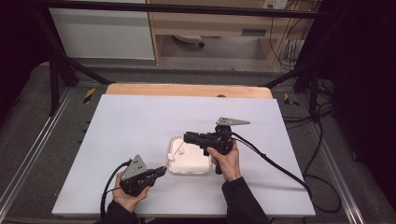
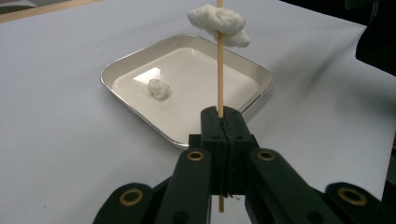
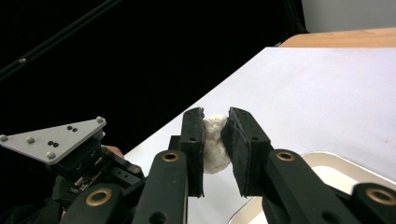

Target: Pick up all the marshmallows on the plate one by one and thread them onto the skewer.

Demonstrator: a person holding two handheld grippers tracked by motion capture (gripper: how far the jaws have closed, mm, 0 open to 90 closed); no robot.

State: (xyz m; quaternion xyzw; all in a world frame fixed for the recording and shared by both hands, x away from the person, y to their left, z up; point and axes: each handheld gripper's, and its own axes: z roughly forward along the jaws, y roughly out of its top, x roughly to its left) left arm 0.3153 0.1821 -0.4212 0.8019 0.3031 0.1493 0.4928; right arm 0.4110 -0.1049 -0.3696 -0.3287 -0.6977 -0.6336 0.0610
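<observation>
The left gripper (image 2: 223,122) has its jaws pressed fully together on a thin wooden skewer (image 2: 220,70), which rises straight out from between the pads toward the white tray (image 2: 116,74); a white marshmallow-like lump (image 2: 218,23) is threaded on the skewer near its far end, and a short stub of stick pokes out behind the jaws. In the high view this gripper (image 1: 161,171) sits low at the table's near left, held in the person's left hand (image 1: 125,195) and angled up and to the right, so the skewer's loaded tip reaches the tray's left rim. The right gripper (image 3: 215,135) is closed to a narrow gap on a second white lump (image 3: 214,144), squeezed between both pads. From above, the right hand (image 1: 227,161) holds that gripper (image 1: 187,136) roughly level, pointing left, its jaws above the tray's far edge. A third small lump (image 2: 158,88) lies loose inside the tray, which rests on the white table (image 1: 130,126) between the two hands.
</observation>
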